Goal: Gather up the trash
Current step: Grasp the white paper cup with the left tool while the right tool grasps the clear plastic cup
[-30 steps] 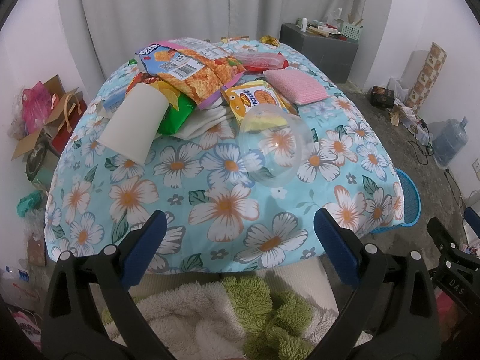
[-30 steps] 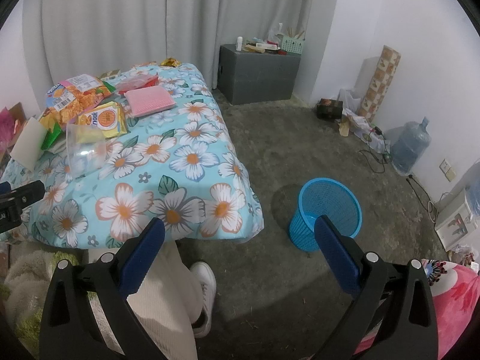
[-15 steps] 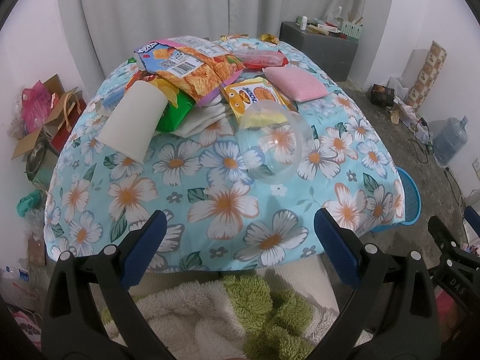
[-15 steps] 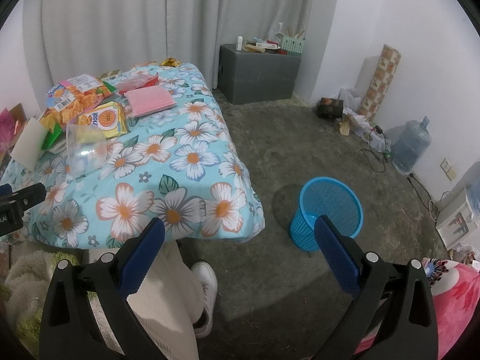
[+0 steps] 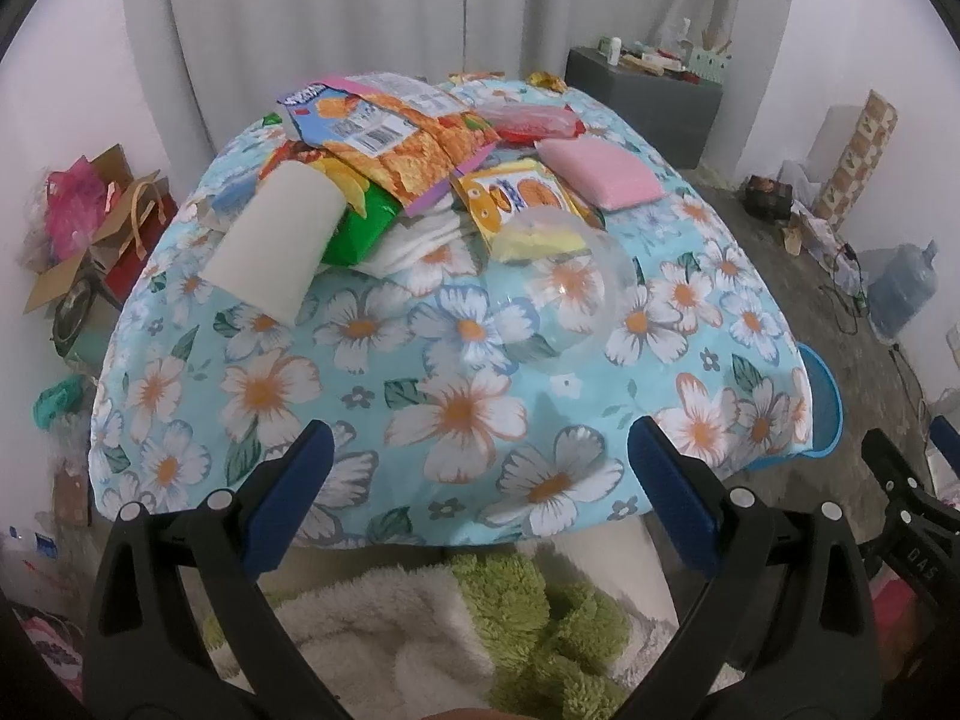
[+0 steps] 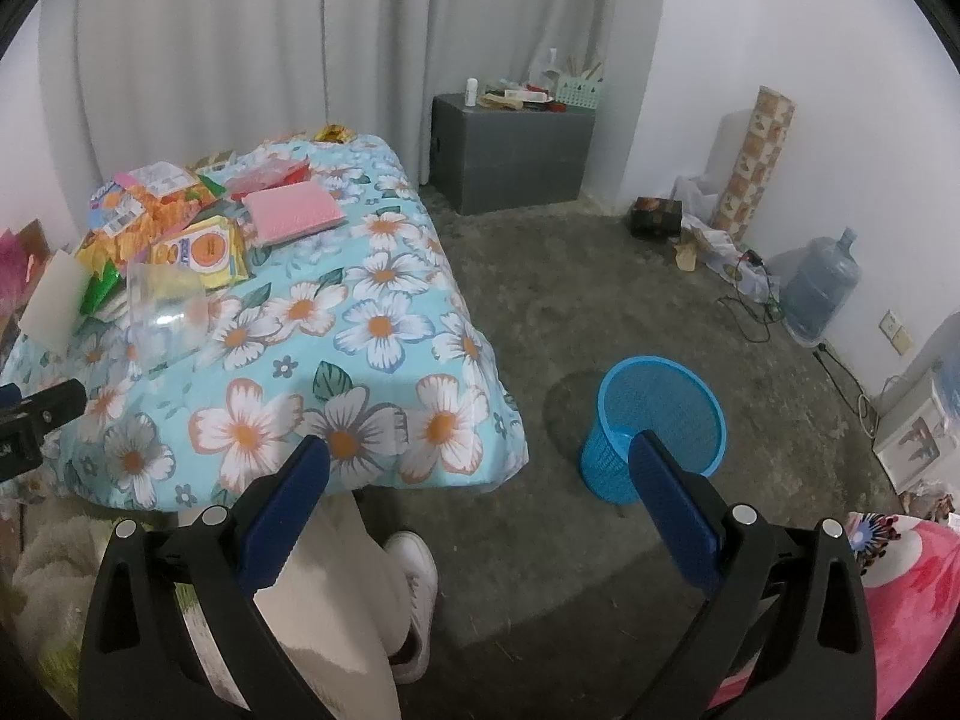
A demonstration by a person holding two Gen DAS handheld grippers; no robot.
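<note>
Left wrist: clear plastic cup (image 5: 561, 282) lies sideways, mouth facing the camera.

In the left wrist view the blue basket (image 5: 823, 414) is mostly hidden behind the flowered table (image 5: 456, 396). The green packet (image 5: 355, 227) lies half under a white paper (image 5: 273, 243) and an orange snack bag (image 5: 408, 147), its print unreadable.

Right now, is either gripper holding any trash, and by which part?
Nothing is held. The left gripper and right gripper are both open and empty; the trash lies on the table.
</note>
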